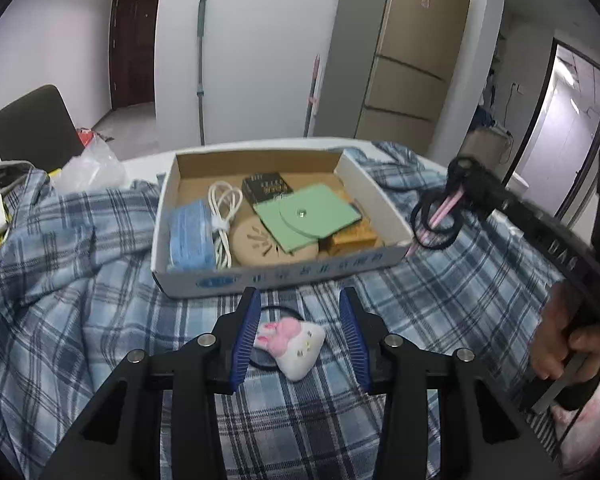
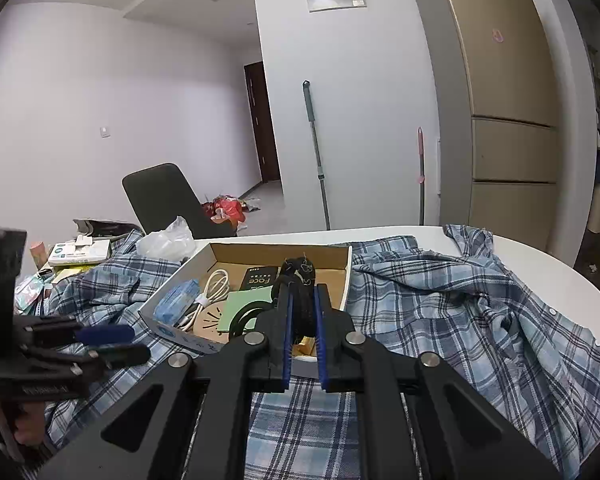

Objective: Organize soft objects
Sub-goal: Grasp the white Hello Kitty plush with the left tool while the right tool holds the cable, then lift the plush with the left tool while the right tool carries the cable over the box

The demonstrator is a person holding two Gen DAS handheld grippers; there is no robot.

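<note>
A shallow cardboard box [image 1: 276, 274] lies on a blue plaid shirt [image 1: 80, 280]; it also shows in the right wrist view [image 2: 180, 274]. My left gripper [image 1: 302, 312] is open, its jaws on either side of a small white and pink plush hair tie [image 1: 290, 342] lying on the shirt just in front of the box. My right gripper [image 2: 302, 302] is shut on a black hair tie [image 2: 298, 270] and holds it above the box's near right corner. In the left wrist view the right gripper [image 1: 466, 190] shows at the right, with black loops and a pink strip [image 1: 440, 218] hanging from it.
In the box lie a blue mask pack [image 1: 190, 234], a white cable [image 1: 222, 216], a green card [image 1: 308, 216], a round wooden piece [image 1: 260, 242] and a black packet [image 1: 266, 186]. A clear plastic bag [image 1: 92, 164], papers [image 2: 78, 250] and a dark chair [image 2: 164, 198] are at the left.
</note>
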